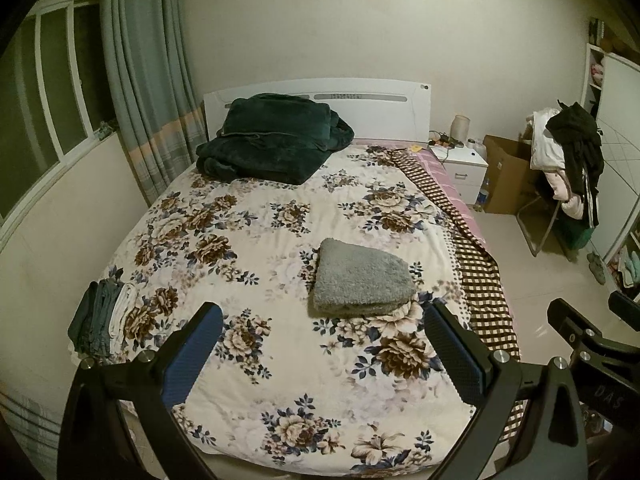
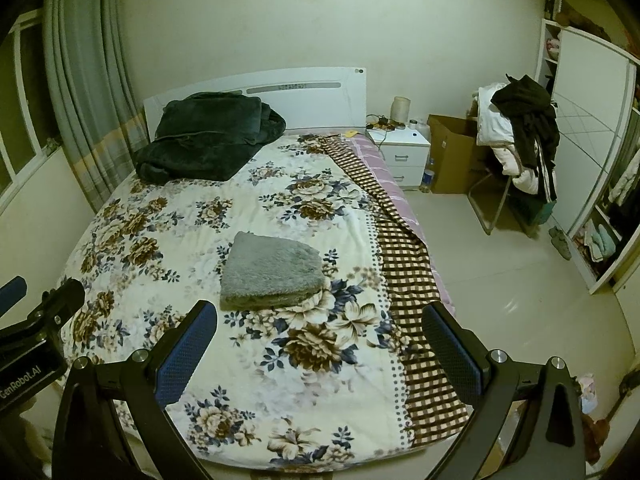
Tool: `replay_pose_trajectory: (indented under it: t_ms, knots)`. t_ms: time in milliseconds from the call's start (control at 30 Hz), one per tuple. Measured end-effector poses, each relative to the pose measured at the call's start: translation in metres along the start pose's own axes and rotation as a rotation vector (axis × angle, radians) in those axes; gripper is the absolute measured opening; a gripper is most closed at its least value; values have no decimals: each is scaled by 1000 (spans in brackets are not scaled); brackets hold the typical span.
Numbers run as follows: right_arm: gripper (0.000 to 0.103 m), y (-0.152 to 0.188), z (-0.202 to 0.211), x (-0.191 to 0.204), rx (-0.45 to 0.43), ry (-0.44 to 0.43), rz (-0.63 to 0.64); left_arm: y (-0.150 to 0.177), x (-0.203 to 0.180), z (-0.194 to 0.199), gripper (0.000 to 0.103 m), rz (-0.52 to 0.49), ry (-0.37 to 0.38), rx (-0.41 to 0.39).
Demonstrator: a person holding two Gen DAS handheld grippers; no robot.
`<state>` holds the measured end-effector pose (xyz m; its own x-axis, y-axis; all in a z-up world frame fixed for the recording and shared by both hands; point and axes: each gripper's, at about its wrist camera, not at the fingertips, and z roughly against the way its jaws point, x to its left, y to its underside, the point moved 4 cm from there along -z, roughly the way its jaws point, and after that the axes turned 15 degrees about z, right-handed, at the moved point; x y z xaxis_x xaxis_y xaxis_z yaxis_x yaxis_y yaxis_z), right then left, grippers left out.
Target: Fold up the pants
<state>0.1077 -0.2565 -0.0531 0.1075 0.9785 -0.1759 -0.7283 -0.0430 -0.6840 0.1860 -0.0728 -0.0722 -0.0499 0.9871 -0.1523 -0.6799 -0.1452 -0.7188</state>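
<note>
A folded grey fleece pair of pants (image 1: 360,280) lies on the floral bedspread (image 1: 260,240), right of the bed's middle; it also shows in the right wrist view (image 2: 272,270). My left gripper (image 1: 324,320) is open and empty, held above the foot of the bed, short of the pants. My right gripper (image 2: 320,320) is open and empty, also above the foot of the bed, to the right of the left one. The right gripper's body shows at the right edge of the left wrist view (image 1: 588,336).
A dark green blanket (image 1: 272,140) lies heaped by the white headboard (image 1: 380,108). A small stack of folded clothes (image 1: 100,320) sits at the bed's left edge. A nightstand (image 2: 404,152), cardboard box (image 2: 456,152), clothes-laden chair (image 2: 516,140) and wardrobe (image 2: 592,140) stand to the right.
</note>
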Motion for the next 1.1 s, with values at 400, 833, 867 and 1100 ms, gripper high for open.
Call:
replay_pose_trajectory:
  t_ms: [400, 833, 867, 1100]
  knots:
    - [103, -1, -1, 0, -1, -2, 0, 0, 0, 1, 103, 1, -3, -2]
    - [103, 1, -1, 4, 1, -5, 4, 1, 5, 1, 103, 6, -5, 3]
    - [103, 1, -1, 4, 1, -5, 2, 2, 5, 1, 103, 6, -3, 4]
    - [103, 1, 0, 6, -1, -3, 2, 1, 12, 5, 103, 14, -3, -12]
